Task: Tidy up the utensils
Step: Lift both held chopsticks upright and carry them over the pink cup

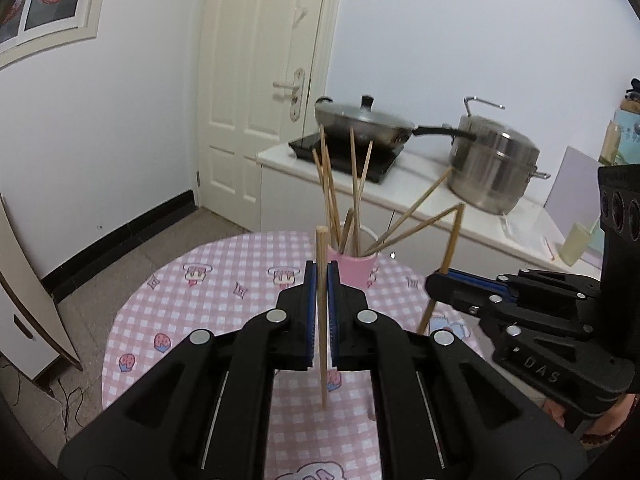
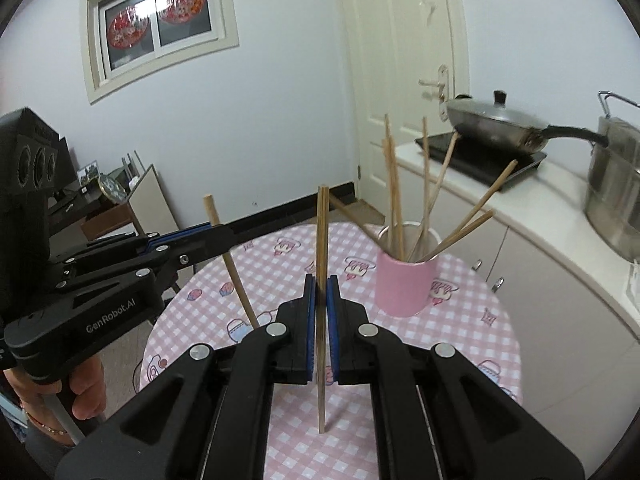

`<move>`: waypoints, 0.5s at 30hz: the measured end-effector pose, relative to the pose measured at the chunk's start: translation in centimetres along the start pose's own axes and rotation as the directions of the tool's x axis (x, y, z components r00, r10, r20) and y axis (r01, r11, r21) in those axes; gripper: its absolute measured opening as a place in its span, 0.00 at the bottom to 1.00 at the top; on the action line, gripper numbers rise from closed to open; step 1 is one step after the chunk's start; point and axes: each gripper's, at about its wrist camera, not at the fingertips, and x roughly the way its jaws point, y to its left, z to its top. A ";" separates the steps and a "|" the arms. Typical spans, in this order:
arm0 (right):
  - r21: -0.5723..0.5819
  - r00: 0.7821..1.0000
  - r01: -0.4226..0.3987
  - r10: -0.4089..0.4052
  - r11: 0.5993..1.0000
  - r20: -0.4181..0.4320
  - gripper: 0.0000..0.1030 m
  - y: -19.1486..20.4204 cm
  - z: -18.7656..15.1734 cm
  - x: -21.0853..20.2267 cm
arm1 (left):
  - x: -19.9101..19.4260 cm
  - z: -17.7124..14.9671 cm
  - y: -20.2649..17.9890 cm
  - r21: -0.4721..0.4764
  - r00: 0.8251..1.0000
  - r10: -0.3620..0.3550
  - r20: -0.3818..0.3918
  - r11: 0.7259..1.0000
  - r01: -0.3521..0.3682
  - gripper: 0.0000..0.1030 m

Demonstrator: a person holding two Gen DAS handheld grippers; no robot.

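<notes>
Two chopsticks are lifted now, one in each gripper. My left gripper (image 1: 322, 280) has its jaws closed on a single chopstick (image 1: 321, 256) near its middle; my right gripper (image 2: 321, 292) clamps another chopstick (image 2: 322, 232), both above the table (image 1: 224, 280) near the pink cup (image 2: 404, 284). I judge them light, stiff and smooth, so they may swivel. I cannot see the cup's inside.

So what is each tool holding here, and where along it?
Left tool pinches one chopstick at about mid-length, upright. Right tool pinches another chopstick likewise around its middle.
</notes>
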 end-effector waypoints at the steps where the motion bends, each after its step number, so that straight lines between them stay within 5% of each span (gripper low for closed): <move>1: 0.003 1.000 0.004 -0.004 1.000 0.010 0.04 -0.2 0.3 -0.4 | 0.0 0.3 -0.1 -0.001 1.000 0.000 0.007 1.000 0.000 0.05; 15: 0.032 0.984 0.088 -0.091 0.996 0.156 0.04 -4.0 5.1 -2.4 | 1.4 6.1 1.5 -0.074 0.993 0.038 0.115 0.997 -0.029 0.05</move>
